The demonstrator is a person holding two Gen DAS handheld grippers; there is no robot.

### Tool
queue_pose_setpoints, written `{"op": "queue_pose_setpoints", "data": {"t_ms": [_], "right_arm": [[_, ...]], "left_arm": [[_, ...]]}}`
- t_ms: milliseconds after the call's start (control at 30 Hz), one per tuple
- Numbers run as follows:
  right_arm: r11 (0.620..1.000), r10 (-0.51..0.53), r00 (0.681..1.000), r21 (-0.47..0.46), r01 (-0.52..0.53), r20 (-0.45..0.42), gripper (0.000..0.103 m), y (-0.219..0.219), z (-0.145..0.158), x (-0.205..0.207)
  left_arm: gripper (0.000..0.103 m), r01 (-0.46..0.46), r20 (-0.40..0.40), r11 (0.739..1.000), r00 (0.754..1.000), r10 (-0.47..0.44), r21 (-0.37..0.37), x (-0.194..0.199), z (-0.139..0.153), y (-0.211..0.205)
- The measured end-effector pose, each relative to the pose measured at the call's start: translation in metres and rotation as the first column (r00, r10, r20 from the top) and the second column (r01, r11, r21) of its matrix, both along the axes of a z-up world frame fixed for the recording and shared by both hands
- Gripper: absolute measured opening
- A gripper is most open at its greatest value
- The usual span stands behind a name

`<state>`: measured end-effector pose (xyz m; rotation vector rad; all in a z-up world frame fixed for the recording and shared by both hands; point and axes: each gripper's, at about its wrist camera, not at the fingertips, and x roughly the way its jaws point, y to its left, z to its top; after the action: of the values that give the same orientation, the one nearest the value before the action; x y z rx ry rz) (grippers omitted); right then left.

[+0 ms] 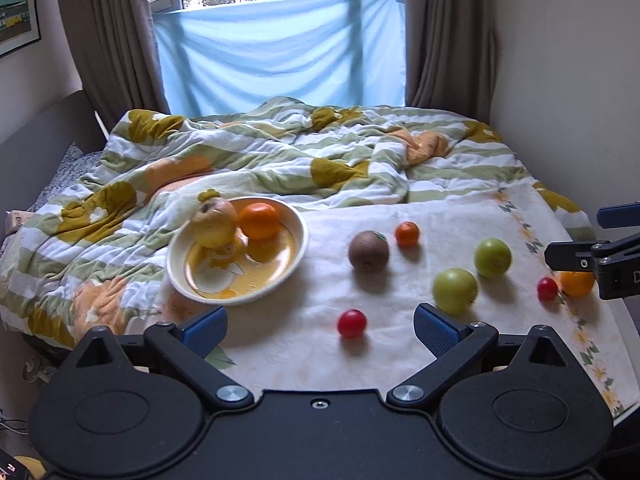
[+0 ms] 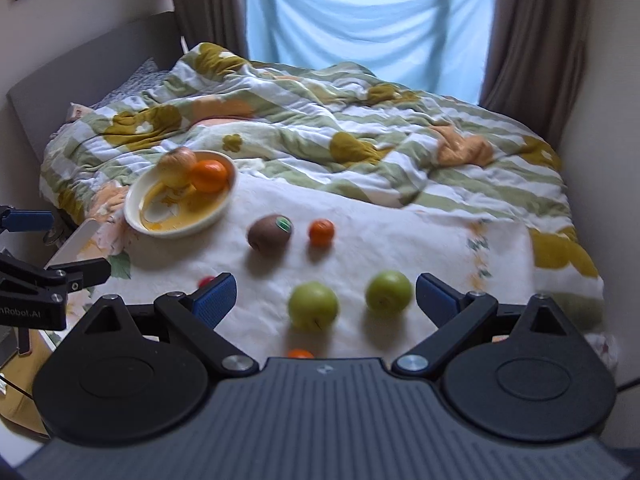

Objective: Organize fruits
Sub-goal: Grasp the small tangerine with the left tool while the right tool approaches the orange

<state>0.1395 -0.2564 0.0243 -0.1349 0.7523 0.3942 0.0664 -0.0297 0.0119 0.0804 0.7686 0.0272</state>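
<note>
Left wrist view: the left gripper (image 1: 320, 326) has its jaws spread wide and empty above a white cloth (image 1: 460, 224) on the bed. A small red fruit (image 1: 351, 323) lies between the jaws, just ahead of them. Beyond the left jaw, a cream bowl (image 1: 298, 248) holds a yellowish apple (image 1: 213, 222) and an orange (image 1: 259, 220). Ahead lie a kiwi (image 1: 368, 250) and a small tangerine (image 1: 407, 234); beyond the right jaw, two green apples (image 1: 455, 290).

Right wrist view: the right gripper (image 2: 325, 300) also has its jaws released, holding nothing. The green apples (image 2: 313, 305) sit between them, close in. The kiwi (image 2: 270, 234) lies on its side, long axis running left to right, sticker end toward the right.

Judging by this, gathering is partly done; each gripper likely next needs to lower around a fruit and close gently.
</note>
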Motion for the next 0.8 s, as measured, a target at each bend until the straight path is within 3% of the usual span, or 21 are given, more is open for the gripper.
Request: {"op": "queue_pose_setpoints", "data": {"t_ms": [367, 800], "right_arm": [[0.985, -0.17, 0.985, 0.014, 0.171, -0.042, 0.103, -0.071, -0.037, -0.018], [0.937, -0.341, 0.934, 0.034, 0.346, -0.111, 0.103, -0.111, -0.089, 0.013]], "left_arm": [[0.101, 0.156, -0.07, 0.988, 0.985, -0.156, -0.013, 0.014, -0.041, -0.054], [0.096, 0.29, -0.165, 0.956, 0.941, -0.295, -0.052, 0.058, -0.097, -0.098]]}}
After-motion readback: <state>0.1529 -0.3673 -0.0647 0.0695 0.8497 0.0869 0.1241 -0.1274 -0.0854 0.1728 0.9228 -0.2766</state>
